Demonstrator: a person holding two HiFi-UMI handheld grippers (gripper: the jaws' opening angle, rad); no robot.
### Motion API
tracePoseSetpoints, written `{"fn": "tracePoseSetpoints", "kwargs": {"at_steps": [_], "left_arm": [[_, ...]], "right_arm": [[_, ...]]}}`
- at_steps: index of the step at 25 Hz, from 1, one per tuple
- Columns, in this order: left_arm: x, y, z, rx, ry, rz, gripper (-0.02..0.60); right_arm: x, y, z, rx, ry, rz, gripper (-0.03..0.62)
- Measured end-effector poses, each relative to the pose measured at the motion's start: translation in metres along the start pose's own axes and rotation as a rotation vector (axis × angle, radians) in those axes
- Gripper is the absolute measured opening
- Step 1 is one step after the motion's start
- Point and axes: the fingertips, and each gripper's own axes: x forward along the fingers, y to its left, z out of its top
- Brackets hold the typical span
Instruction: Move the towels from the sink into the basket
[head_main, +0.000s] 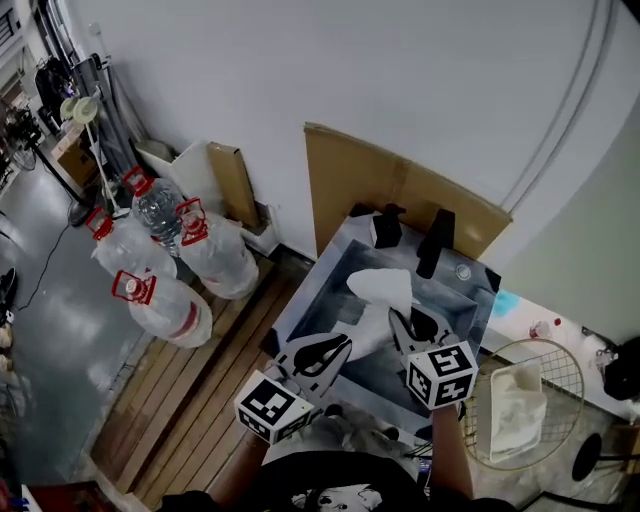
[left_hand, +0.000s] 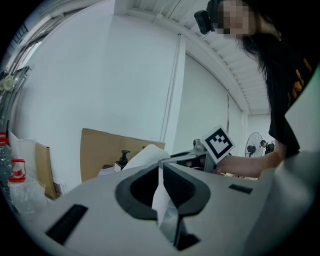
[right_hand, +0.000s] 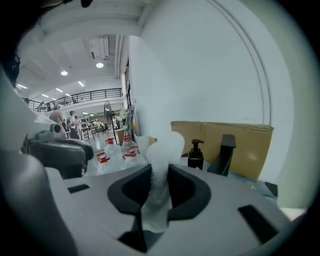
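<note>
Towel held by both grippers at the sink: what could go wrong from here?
The left gripper and right gripper each pinch only a thin fold of the white towel, so it may slip out mid-carry. Its loose bulk lies near the faucet and soap dispenser and could snag them. Trailing cloth might drape over the wire basket rim.

Grey hand-held grippers (head_main: 348, 342) (head_main: 398, 322), marker cubes (head_main: 272, 407) (head_main: 441, 374), black shirt (head_main: 330, 495)

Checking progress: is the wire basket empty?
No, a white towel already lies inside the wire basket.
</note>
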Motion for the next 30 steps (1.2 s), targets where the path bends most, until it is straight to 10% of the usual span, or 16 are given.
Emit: {"fn": "tracePoseSetpoints", "kwargs": {"at_steps": [16, 30], "left_arm": [[0.081, -0.096, 0.023, 0.083, -0.015, -0.222, 0.027], [0.160, -0.234, 0.022, 0.124, -0.005, -0.475, 0.026]], "right_arm": [[-0.135, -0.057, 0.031, 0.062, -0.201, -0.128, 0.069], [-0.326, -0.146, 0.041, 0.072, -0.390, -0.408, 0.069]]}}
